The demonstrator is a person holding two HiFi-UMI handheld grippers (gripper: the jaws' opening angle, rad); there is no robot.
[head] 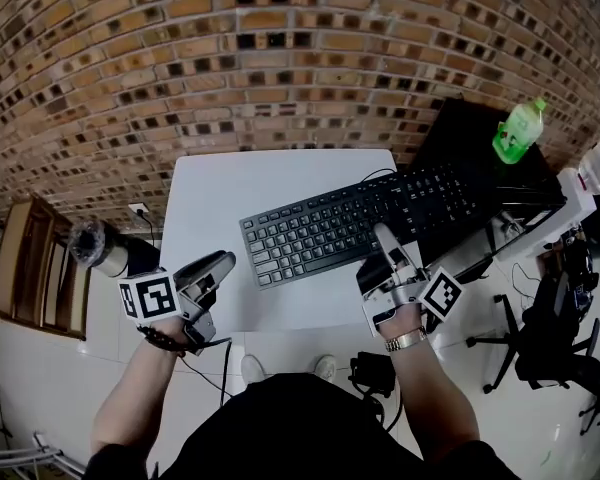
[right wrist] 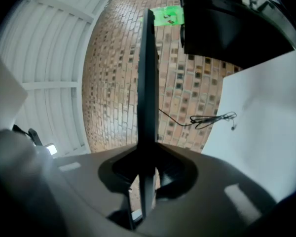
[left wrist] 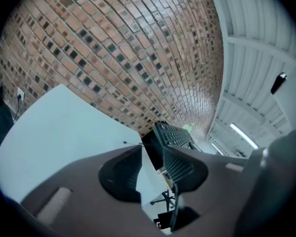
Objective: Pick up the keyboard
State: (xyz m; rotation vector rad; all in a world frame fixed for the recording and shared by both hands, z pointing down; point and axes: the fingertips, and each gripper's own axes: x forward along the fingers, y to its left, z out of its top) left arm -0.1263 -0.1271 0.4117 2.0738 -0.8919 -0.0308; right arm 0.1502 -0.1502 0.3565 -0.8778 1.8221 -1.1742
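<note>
The black keyboard hangs at a slant above the white table, its right end out past the table's edge. My right gripper is shut on its near long edge; in the right gripper view the keyboard runs edge-on between the jaws of that gripper. My left gripper is by the keyboard's left end, apart from it. In the left gripper view this gripper is open with nothing between its jaws, and the keyboard lies beyond its tips.
A brick wall stands behind the table. A green bottle sits on a black desk at the right, with an office chair below it. A thin cable lies on the table. Wooden furniture is at the left.
</note>
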